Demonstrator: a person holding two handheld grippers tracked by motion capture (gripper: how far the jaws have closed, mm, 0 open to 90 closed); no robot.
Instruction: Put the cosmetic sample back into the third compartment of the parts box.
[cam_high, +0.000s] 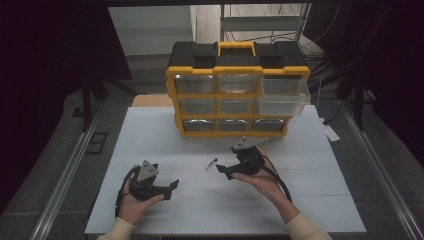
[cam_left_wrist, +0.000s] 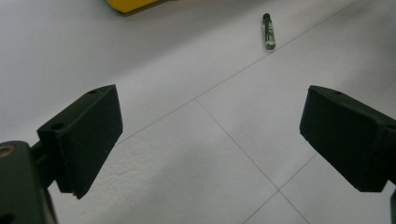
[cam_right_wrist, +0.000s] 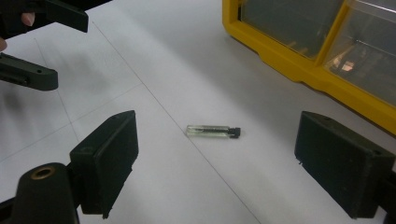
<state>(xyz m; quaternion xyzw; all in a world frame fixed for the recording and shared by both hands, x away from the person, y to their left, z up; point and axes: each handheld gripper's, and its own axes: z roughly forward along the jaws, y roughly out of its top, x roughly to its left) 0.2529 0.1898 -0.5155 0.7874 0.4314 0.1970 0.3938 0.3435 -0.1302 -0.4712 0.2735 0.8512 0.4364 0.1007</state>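
The small clear glass vial with a black cap (cam_right_wrist: 212, 131) lies flat on the white tabletop (cam_high: 300, 195), in front of the yellow and black plastic drawer organiser (cam_high: 235, 90) and just ahead of the right claw (cam_right_wrist: 217, 163), whose jaws stand wide apart on either side of it. The step in hand looks like picking the vial up. To do that well, the person should lower the right claw so the jaws straddle the vial's middle across its short width, then close gently, since a round glass body may roll or skid away on the smooth surface. The left claw (cam_left_wrist: 210, 140) hovers nearer the person, also spread open and holding nothing, with the vial well ahead of it.

The tabletop is pale, matt and marked with thin seam lines. One transparent drawer (cam_high: 284, 96) of the organiser's top row, at the right, is pulled out. Around the table the room is dim, with dark curtains, metal rails and cables on the floor.
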